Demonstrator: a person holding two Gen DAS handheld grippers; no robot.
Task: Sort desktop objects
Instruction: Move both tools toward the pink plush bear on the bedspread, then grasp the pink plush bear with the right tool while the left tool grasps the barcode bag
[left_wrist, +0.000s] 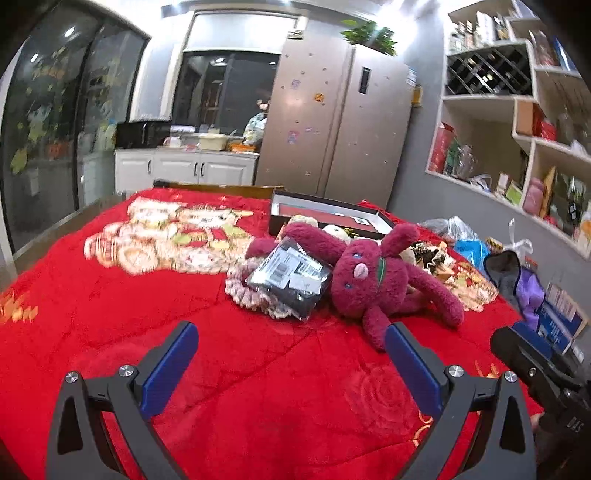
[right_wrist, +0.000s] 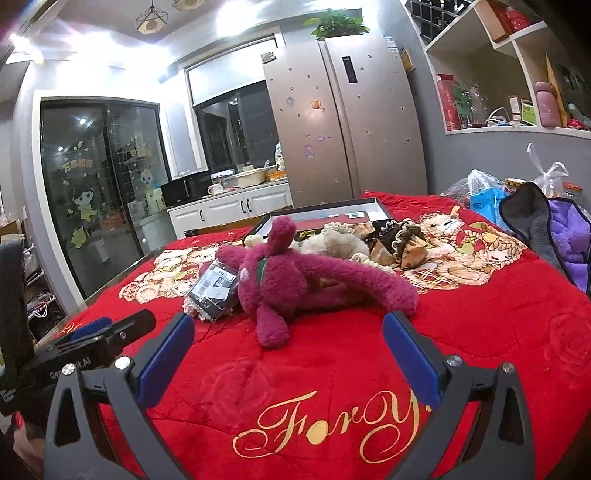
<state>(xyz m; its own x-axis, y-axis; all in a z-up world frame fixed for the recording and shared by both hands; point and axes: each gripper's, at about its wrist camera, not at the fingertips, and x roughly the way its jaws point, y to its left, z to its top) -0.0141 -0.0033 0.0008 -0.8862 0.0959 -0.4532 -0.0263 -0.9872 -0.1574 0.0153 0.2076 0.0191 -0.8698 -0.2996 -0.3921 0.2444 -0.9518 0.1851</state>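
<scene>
Both hand-held grippers, left (left_wrist: 291, 341) and right (right_wrist: 289, 332), spread wide, empty, near plush rabbit (left_wrist: 373, 280).

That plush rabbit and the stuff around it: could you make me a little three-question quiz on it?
1. True or false: the left claw holds the maroon rabbit.
2. What leans on the rabbit's ear: A) black plastic packet B) a mug C) a book?
3. What stands open behind the toys?

Key: 1 false, both it and the right claw are open and empty. 2 A. 3 a shallow black box.
</scene>
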